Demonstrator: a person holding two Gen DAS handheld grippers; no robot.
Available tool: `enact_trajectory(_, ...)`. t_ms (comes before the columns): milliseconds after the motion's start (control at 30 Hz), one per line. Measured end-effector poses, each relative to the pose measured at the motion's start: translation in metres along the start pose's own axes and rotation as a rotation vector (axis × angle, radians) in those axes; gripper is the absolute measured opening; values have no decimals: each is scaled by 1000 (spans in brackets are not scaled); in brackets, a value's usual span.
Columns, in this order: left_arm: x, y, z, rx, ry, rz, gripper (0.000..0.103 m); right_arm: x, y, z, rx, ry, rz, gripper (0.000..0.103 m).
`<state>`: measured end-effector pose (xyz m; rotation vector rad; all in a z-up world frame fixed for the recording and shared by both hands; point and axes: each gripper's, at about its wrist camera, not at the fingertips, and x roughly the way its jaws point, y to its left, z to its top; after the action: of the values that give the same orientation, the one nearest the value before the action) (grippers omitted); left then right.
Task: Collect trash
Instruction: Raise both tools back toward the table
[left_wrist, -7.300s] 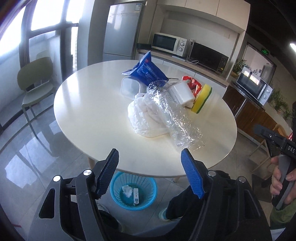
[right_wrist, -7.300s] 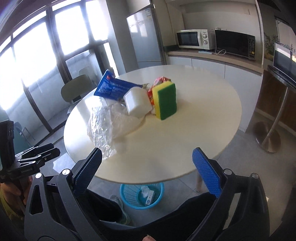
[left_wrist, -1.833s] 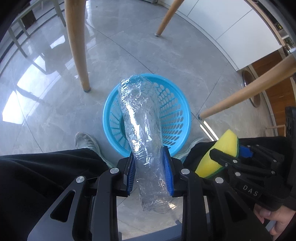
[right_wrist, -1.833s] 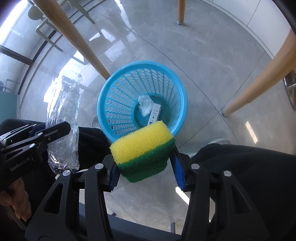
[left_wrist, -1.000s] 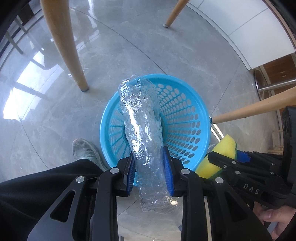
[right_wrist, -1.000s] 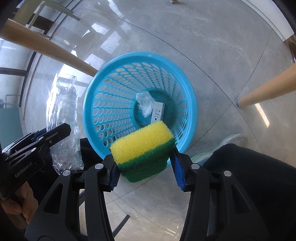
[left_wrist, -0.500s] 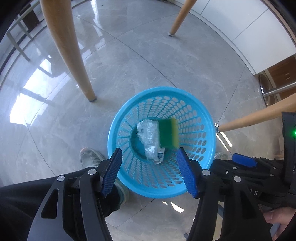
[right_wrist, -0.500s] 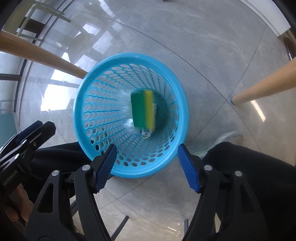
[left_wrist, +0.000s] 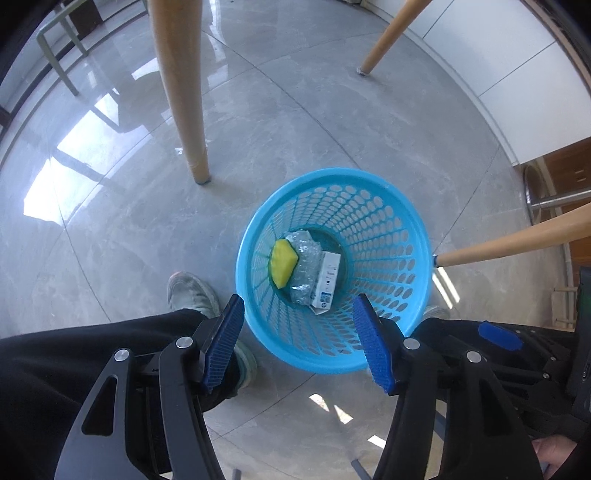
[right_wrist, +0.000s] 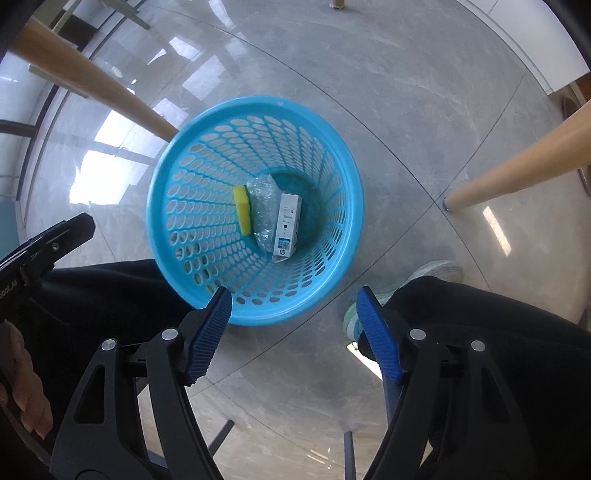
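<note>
Sponge (left_wrist: 282, 262), yellow, lies in the blue basket (left_wrist: 406, 236) beside crumpled clear wrap (left_wrist: 304, 271) and a white box (left_wrist: 327, 280). Only the right wrist view shows its narrow edge. Both lie at 12 o'clock from the wide-open, empty left gripper (left_wrist: 301, 341) and right gripper (right_wrist: 295, 334).

A perforated glossy plastic basket (left_wrist: 391, 221) is seen on polished stone-like floor (left_wrist: 110, 221); crinkled clear film (left_wrist: 304, 266) lies inside.
</note>
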<state>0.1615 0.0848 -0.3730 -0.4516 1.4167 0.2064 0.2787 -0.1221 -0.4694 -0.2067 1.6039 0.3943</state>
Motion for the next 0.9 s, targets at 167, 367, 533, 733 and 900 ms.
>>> enact_trajectory(167,-24,-4,-16,58,-54,17,62,-30,7,-14,-30,-43,16,73)
enact_trajectory(367,-53,2,-37,22,-41,-12,62,-56,19,-31,-100,-50,-19,78)
enact_trajectory(533,-82,-5,-53,62,-93,-31,66,-71,21,-48,-130,-47,-32,83)
enact_trajectory(733,-111,-3,-77,105,-138,-46,66,-98,24,-75,-150,-97,-24,89)
enact_trajectory(900,-139,0,-99,144,-202,-35,68,-125,26,-104,-179,-152,-16,91)
